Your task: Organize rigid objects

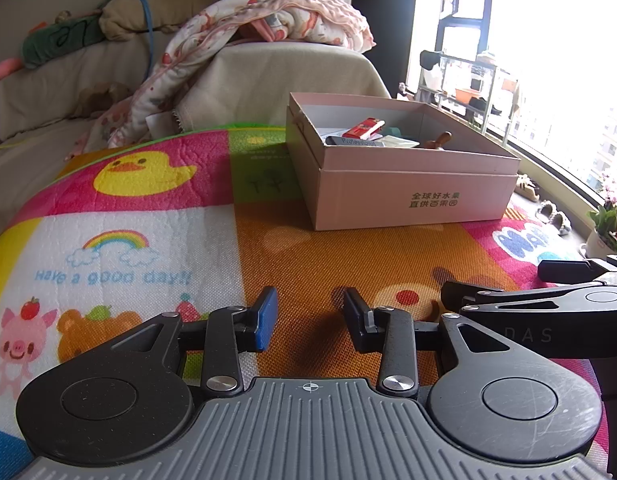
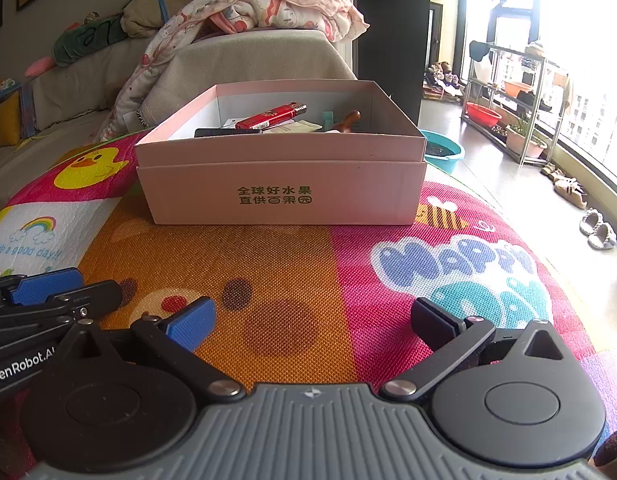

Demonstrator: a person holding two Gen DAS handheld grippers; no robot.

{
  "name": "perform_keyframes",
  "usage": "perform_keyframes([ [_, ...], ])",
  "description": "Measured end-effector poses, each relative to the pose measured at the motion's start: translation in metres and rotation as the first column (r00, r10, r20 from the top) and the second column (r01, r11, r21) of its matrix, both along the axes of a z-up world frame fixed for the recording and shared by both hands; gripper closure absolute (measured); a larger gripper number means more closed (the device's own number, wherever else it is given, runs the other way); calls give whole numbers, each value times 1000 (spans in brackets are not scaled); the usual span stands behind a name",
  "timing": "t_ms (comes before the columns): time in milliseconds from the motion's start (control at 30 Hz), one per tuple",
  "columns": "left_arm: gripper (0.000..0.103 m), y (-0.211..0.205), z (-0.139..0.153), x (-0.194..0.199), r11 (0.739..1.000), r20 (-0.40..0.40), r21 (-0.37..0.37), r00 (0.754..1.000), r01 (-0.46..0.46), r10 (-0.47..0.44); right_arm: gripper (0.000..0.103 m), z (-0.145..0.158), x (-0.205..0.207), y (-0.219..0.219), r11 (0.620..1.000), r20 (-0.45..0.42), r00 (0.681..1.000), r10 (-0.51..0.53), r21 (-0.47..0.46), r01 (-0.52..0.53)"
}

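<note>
A pink cardboard box with green print stands on the colourful play mat. Inside it lie a red lighter, a black flat item, a teal piece, a brown wooden handle and papers. My left gripper is open and empty, low over the orange part of the mat, short of the box. My right gripper is wide open and empty, also short of the box. Each gripper shows at the edge of the other's view.
The play mat covers the floor. Behind the box is a covered sofa with a pink blanket. To the right are a teal basin, a metal rack, slippers and a potted plant.
</note>
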State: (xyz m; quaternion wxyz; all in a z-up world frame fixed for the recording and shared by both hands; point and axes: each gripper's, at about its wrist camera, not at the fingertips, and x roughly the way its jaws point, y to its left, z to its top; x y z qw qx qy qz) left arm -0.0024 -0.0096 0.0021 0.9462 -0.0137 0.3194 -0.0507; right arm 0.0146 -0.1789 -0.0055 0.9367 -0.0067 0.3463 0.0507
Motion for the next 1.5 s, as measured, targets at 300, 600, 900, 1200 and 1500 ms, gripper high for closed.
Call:
perform_keyframes([
  [300,63,0,0,0,1000,0,0,1000,0,0,0,0,0,0,1000,0,1000,0,0,0],
  [600,63,0,0,0,1000,0,0,1000,0,0,0,0,0,0,1000,0,1000,0,0,0],
  [900,63,1,0,0,1000,-1,-12,1000,0,0,0,0,0,0,1000,0,1000,0,0,0],
  [1200,63,2,0,0,1000,-1,-12,1000,0,0,0,0,0,0,1000,0,1000,0,0,0],
  [1500,63,0,0,0,1000,0,3,1000,-1,1,0,0,0,0,1000,0,1000,0,0,0],
])
